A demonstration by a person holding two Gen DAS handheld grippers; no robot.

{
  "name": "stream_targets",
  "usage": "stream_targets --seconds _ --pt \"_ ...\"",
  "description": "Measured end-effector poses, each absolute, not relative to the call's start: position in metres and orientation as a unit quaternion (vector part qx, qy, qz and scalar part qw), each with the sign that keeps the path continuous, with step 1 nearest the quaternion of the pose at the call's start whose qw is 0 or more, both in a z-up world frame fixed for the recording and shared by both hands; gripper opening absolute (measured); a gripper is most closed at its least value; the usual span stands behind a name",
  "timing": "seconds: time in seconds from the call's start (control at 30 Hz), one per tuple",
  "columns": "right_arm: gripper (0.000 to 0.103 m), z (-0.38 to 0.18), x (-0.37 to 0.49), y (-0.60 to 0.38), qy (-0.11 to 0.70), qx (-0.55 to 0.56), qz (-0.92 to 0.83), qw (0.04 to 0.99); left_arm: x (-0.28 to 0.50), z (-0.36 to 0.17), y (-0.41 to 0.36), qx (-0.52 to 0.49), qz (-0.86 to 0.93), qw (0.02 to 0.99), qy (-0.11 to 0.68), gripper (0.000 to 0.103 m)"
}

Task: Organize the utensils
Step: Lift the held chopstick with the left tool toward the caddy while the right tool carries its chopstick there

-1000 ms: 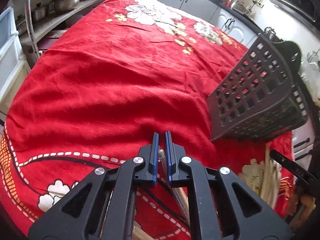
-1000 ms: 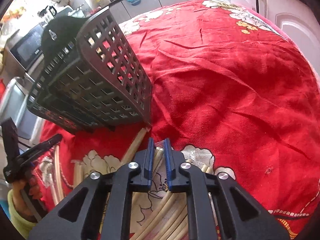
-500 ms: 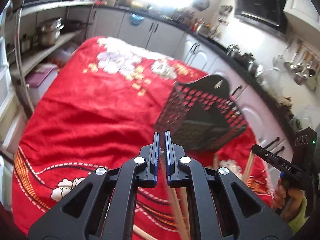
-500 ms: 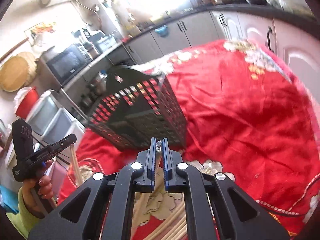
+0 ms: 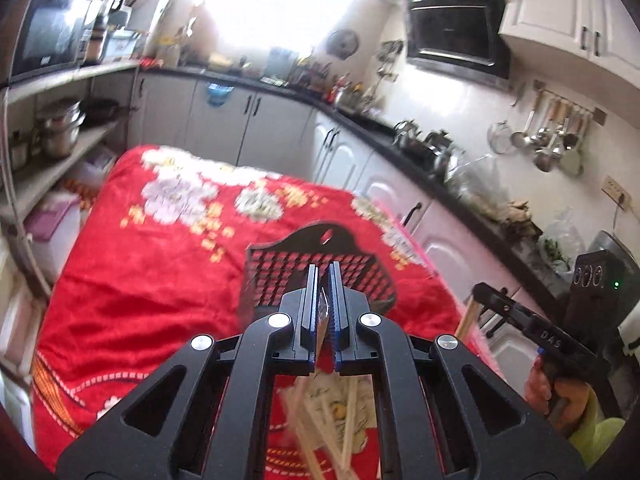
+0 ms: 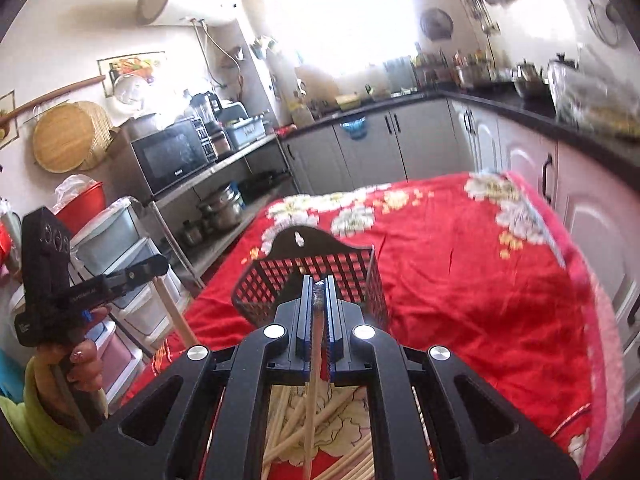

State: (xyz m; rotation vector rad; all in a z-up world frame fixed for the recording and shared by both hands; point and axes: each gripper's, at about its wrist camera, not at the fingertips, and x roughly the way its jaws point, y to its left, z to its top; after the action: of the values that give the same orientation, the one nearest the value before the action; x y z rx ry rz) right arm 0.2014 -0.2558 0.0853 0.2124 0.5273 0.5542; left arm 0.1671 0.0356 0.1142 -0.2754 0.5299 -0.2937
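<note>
Both hand-held grippers have risen from the chopstick pile (image 6: 320, 436) — your left hand-held gripper (image 5: 324, 280) and right one (image 6: 319, 288) each pinch one chopstick. You are carrying them; next, lower the tips into the black basket (image 6: 348, 268) ahead on the red-covered worktop (image 6: 480, 280).

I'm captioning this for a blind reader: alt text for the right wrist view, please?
The right gripper holds one chopstick above loose chopsticks on a red cloth, facing a black basket. The left gripper holds another at far left.

Red floral blanket (image 6: 460, 280) under basket (image 6: 308, 276), chopsticks (image 6: 344, 424)
</note>
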Motion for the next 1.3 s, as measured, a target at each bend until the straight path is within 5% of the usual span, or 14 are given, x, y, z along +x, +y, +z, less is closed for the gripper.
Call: stream_targets --seconds 1.3 --pt "0.005 0.201 0.229 -0.245 0.092 0.125 0.279 0.948 0.204 0.219 0.027 -0.117 -0.145 0.972 0.144 0.001"
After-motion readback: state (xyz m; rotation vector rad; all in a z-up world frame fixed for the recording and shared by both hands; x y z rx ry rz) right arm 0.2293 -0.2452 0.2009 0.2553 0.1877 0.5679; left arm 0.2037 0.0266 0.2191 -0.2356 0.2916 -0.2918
